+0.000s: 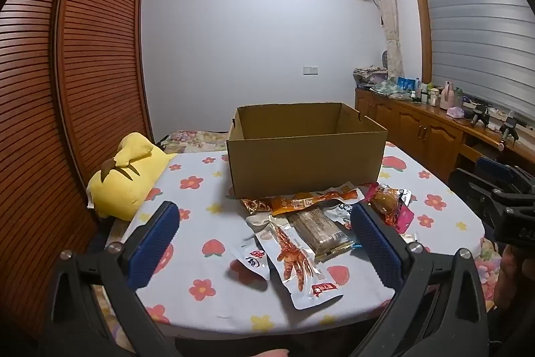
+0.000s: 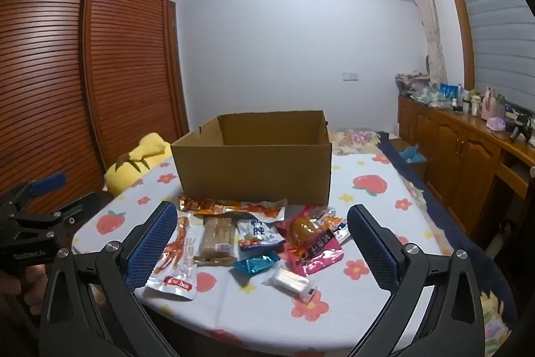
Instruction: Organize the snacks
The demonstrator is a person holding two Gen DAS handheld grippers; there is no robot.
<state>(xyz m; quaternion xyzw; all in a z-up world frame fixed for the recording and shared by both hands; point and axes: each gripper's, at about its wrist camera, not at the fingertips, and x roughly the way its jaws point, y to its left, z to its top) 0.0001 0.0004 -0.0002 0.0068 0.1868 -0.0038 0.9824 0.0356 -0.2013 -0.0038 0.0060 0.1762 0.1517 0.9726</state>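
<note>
Left gripper [image 1: 264,240] is hanging with jaws spread fully wide, holding nothing, blue pads clear of everything; the snack pile is sitting on the flowered sheet [image 1: 200,189] between and beyond the fingers, not touching them as far as can be told. Right gripper [image 2: 262,240] is doing the same: jaws spread wide, nothing pinched, hovering over the pile. Snacks are lying loose just in front of the cardboard box [image 1: 304,163], which is standing open-topped on the sheet; its inside is showing no snacks in the part visible. Left view is showing the chicken-foot packet [image 1: 297,263] nearest, a small white packet [image 1: 252,260] just beside it on the left, the brown bar packet [image 1: 317,231] behind, and a long orange packet [image 1: 301,201] touching the box's front edge, with a pink packet [image 1: 394,206] partly hiding behind the right finger. Right view is showing what the left is missing: a teal wrapper [image 2: 255,263], a small clear packet with a white block [image 2: 291,281], a white-and-blue packet [image 2: 259,230], and the pink packet in full with an amber-coloured snack on top of it. Right view is also catching the left gripper at its left edge, with a hand [image 2: 13,286] under it; left view is catching the right gripper at its right edge. A yellow plush pillow [image 1: 130,173] is lying left of the box, near the slatted wardrobe [image 1: 67,89].
</note>
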